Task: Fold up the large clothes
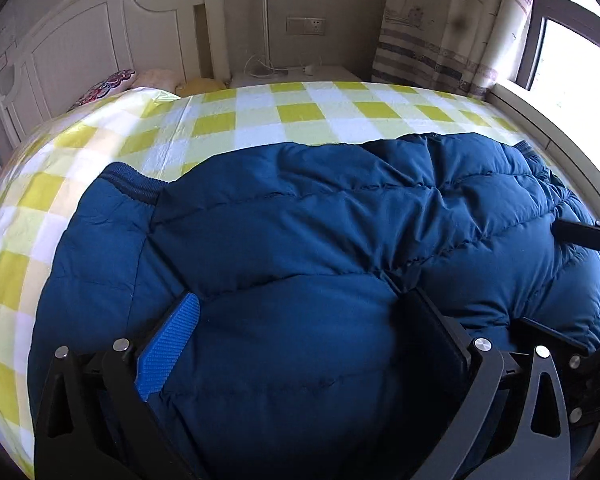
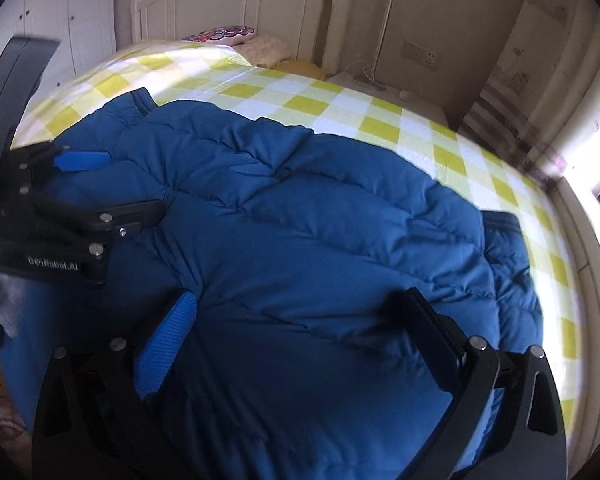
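A large blue puffer jacket (image 1: 300, 220) lies spread over a bed with a yellow and white checked sheet (image 1: 260, 116). My left gripper (image 1: 304, 320) stands open and low on the jacket's near part, padded fabric bulging between its blue pad (image 1: 168, 344) and its black finger (image 1: 436, 332). My right gripper (image 2: 300, 312) is also open, its fingers wide apart over the jacket (image 2: 320, 220). The two sit side by side: the left gripper (image 2: 116, 186) shows at the left of the right wrist view, and the right gripper (image 1: 564, 280) at the right edge of the left wrist view. A ribbed hem (image 1: 128, 180) lies at the far left.
A white headboard (image 1: 80, 40) and pillows (image 1: 108, 84) are at the bed's head. A nightstand (image 1: 296, 74) with a slim lamp and cables stands beside it. Curtain (image 1: 452, 20) and window (image 1: 572, 20) are on the right. White wardrobe doors (image 2: 60, 20) show at the left.
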